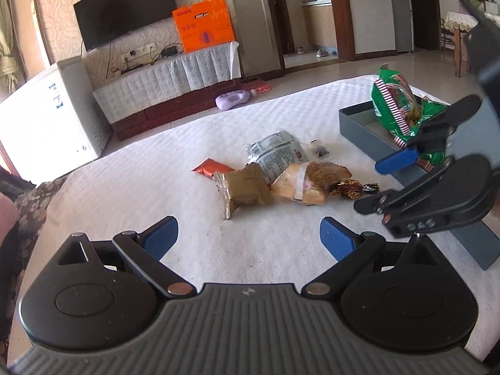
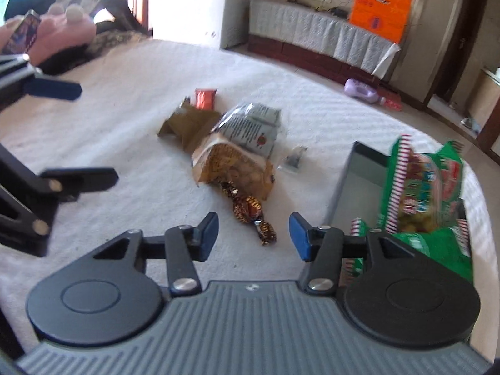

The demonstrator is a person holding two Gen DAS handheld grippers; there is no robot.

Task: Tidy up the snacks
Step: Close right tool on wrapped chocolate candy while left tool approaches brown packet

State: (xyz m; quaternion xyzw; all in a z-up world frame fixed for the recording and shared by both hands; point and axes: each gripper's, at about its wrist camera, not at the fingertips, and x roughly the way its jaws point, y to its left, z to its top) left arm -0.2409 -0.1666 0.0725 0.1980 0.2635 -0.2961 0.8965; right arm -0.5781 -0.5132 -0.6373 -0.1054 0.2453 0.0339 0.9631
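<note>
Between the right gripper (image 2: 253, 234) blue pads: nothing, jaws parted, foil-wrapped brown candies (image 2: 250, 211) at 12 o'clock. Left gripper (image 1: 249, 239) gapes wide, empty. Green striped snack bags (image 2: 428, 193) sit in the grey rectangular tray (image 2: 350, 175) at 2 o'clock. Risk: leaning bag tips out if bumped.

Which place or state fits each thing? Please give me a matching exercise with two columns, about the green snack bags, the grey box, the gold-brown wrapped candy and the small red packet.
Things:
1. green striped snack bags
2. grey rectangular box
3. gold-brown twisted foil candy
4. small red foil packet

Places or states:
A. partly under the brown packet
B. on the white cloth, nearest the right gripper
C. inside the box
D. mostly unfilled at its far end

Pairs: 1-C, 2-D, 3-B, 4-A
</note>
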